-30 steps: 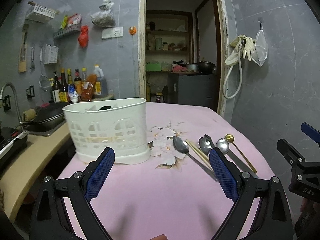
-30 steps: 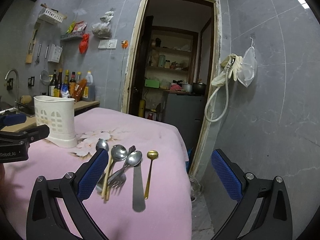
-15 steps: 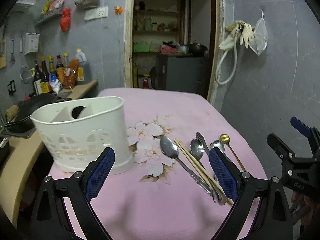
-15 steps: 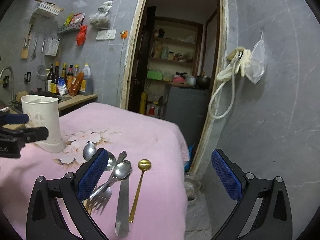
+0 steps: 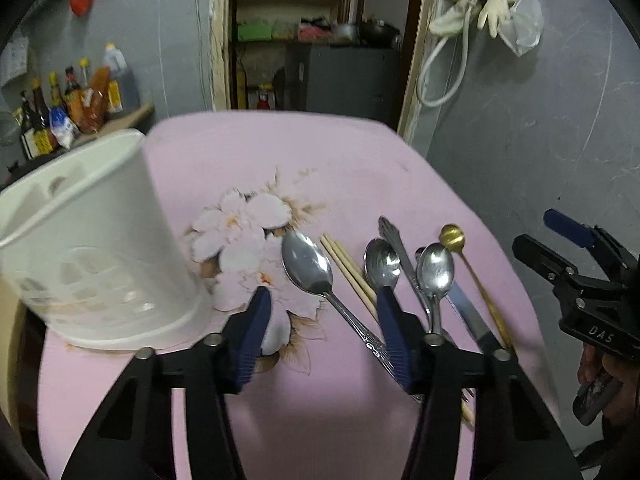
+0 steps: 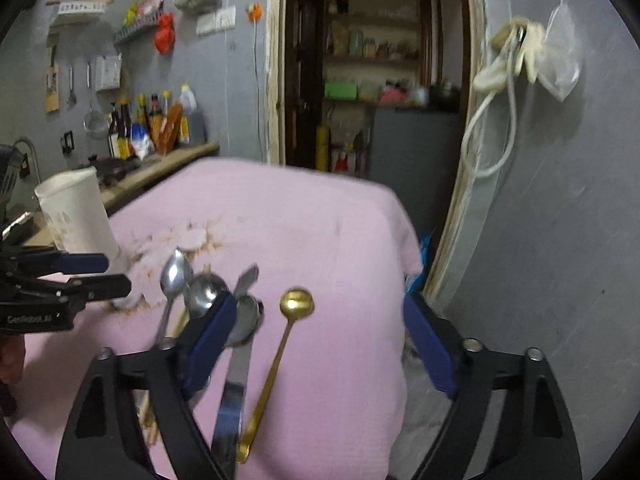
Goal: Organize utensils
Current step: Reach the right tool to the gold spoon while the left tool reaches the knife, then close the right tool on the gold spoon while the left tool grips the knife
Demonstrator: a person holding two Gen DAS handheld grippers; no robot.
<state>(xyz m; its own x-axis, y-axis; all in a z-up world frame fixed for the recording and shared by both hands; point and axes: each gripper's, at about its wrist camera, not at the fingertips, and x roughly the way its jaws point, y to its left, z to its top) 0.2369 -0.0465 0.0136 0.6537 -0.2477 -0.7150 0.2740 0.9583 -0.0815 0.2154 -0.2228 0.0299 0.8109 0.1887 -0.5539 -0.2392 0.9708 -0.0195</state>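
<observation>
A white utensil caddy (image 5: 92, 248) (image 6: 76, 208) stands at the left of the pink floral tablecloth (image 5: 248, 152). To its right lie a large spoon (image 5: 308, 268), chopsticks (image 5: 348, 268), two smaller spoons (image 5: 380, 258) (image 5: 435, 266), a fork, a knife (image 5: 468, 312) and a gold spoon (image 5: 452, 236) (image 6: 296, 304). My left gripper (image 5: 323, 296) hovers low over the large spoon's handle. Its jaws are closing, and the pads touch nothing. My right gripper (image 6: 320, 304) is also closing, above the gold spoon and the knife (image 6: 234, 392), holding nothing.
The table's right edge drops off beside a grey wall with a hanging hose and gloves (image 5: 472, 12). Sauce bottles (image 5: 68, 96) line a counter at the back left. A doorway (image 6: 380, 80) opens behind the table. Each gripper shows at the edge of the other's view.
Both grippers have come forward and tipped down toward the row of utensils, which now looks closer. Both pairs of jaws stand narrower than before, the left one much more.
</observation>
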